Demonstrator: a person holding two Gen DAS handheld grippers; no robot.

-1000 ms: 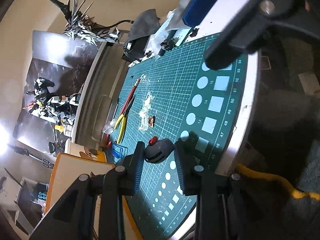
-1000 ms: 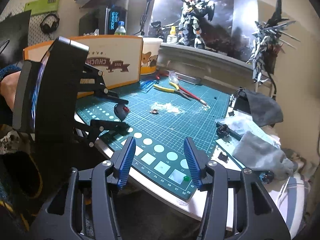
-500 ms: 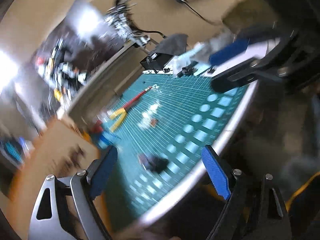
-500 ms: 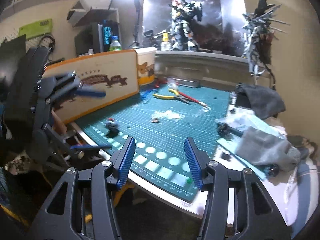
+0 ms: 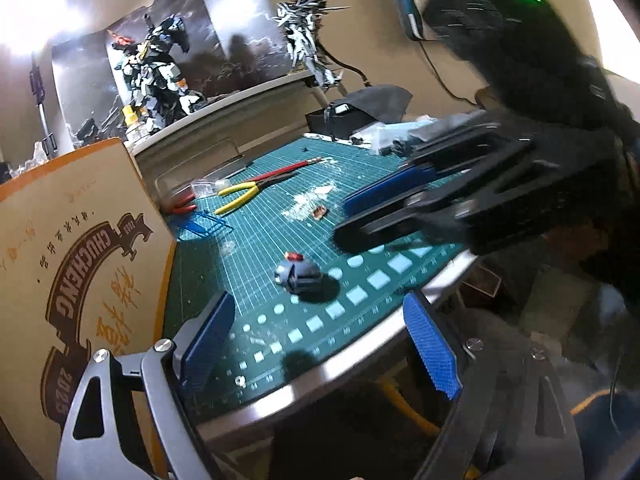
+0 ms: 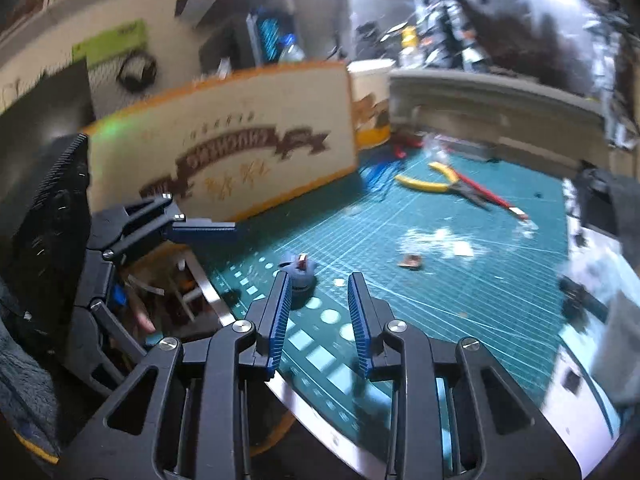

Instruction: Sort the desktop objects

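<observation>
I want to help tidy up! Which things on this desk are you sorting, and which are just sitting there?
Sorting:
grey model head on the mat, free, ahead of the open left gripper
yellow pliers
red tool
blue frame
right gripper, open

Just sitting:
box
robot models on the shelf
poster

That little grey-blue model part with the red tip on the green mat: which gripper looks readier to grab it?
Probably the right gripper: the grey-blue part lies just beyond its open fingertips. The left gripper, also open, sits farther back.
</observation>
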